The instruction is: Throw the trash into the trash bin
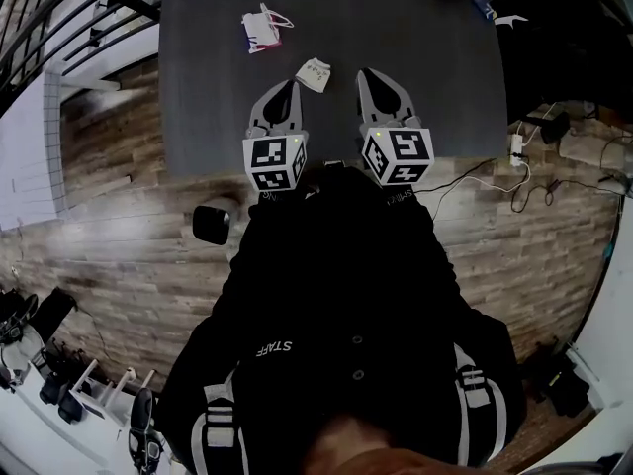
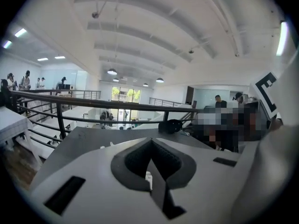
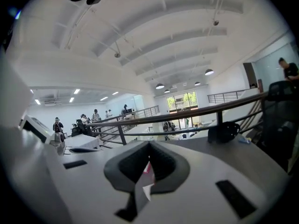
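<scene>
L gripper [image 1: 289, 87] & R gripper [image 1: 367, 73]: fingers pressed together, empty, over dark grey counter [image 1: 198, 87]. Crumpled white paper scrap [image 1: 314, 74] lies btwn their tips. Pink-white wrapper [image 1: 262, 28] sits farther back.

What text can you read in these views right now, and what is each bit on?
"STAFF": on the person's black jacket.
Crumpled paper: some print, too small to read.
Pink-and-white packet: print too blurred to read.
Marker cubes: square patterns only, no words.

Head view steeply down over the table [image 1: 415, 77] — 2 gripper views low across it, toward railing [image 2: 113, 102]
</scene>
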